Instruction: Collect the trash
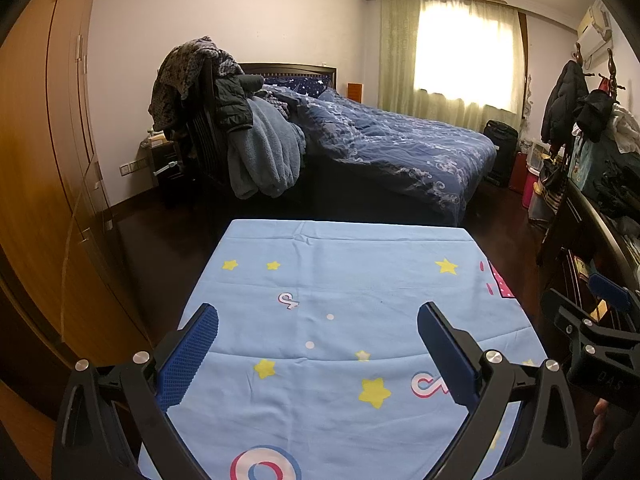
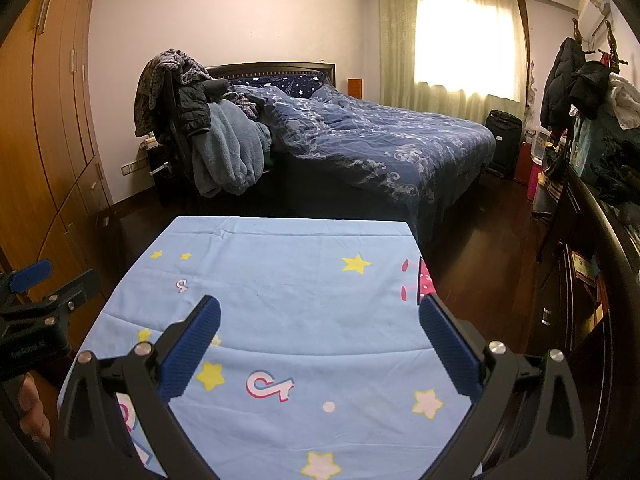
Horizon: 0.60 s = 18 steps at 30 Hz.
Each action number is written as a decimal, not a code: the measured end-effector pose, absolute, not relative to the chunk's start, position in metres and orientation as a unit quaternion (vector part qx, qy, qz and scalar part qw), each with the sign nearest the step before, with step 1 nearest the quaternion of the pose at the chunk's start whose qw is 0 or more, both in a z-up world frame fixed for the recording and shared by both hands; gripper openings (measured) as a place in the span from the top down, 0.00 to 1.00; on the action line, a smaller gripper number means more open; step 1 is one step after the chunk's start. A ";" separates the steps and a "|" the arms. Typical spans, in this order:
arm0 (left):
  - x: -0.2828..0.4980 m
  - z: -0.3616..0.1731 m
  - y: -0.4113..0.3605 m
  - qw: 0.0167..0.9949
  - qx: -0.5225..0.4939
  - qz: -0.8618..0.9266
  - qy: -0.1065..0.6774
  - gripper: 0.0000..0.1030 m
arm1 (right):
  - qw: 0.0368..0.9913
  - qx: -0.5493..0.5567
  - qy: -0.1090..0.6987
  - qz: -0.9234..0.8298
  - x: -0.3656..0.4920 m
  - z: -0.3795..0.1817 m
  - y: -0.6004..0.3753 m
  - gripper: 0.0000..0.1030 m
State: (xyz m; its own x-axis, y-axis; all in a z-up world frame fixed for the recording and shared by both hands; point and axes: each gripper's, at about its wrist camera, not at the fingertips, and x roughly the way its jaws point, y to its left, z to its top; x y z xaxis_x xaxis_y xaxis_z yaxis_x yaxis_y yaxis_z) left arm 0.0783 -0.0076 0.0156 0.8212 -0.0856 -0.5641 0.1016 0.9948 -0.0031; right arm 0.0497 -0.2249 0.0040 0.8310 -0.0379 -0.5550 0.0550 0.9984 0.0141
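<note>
No trash shows in either view. My left gripper [image 1: 318, 320] is open and empty, held above a table covered with a light blue star-print cloth [image 1: 340, 280]. My right gripper [image 2: 320, 312] is also open and empty above the same cloth [image 2: 280, 272]. The right gripper's body [image 1: 588, 336] shows at the right edge of the left wrist view. The left gripper's body [image 2: 36, 312] shows at the left edge of the right wrist view.
A bed with a dark blue quilt [image 1: 400, 144] stands beyond the table. A chair piled with clothes [image 1: 224, 120] is at the bed's left. Wooden wardrobes [image 1: 44, 160] line the left wall. A dark cabinet with clutter [image 2: 592, 240] and a coat rack [image 2: 580, 80] are on the right.
</note>
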 end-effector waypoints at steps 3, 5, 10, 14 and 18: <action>0.078 0.016 -0.008 0.954 0.013 -0.049 0.295 0.04 | 0.957 0.015 0.290 -0.025 0.050 0.004 -0.225 0.03; 0.078 0.016 -0.009 0.954 0.013 -0.049 0.296 0.04 | 0.957 0.014 0.289 -0.025 0.050 0.005 -0.225 0.03; 0.078 0.016 -0.010 0.954 0.013 -0.049 0.295 0.04 | 0.957 0.015 0.290 -0.024 0.050 0.005 -0.225 0.03; 0.078 0.015 -0.009 0.954 0.013 -0.049 0.295 0.04 | 0.957 0.015 0.289 -0.024 0.050 0.005 -0.225 0.03; 0.078 0.015 -0.009 0.954 0.013 -0.049 0.295 0.04 | 0.957 0.015 0.289 -0.025 0.050 0.004 -0.226 0.03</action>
State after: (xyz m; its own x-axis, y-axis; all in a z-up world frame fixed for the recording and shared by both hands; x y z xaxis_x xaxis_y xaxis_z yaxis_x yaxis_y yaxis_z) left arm 0.0777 -0.0095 0.0154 0.8212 -0.0853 -0.5643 0.1009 0.9949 -0.0035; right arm 0.0499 -0.2255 0.0045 0.8315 -0.0385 -0.5542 0.0554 0.9984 0.0137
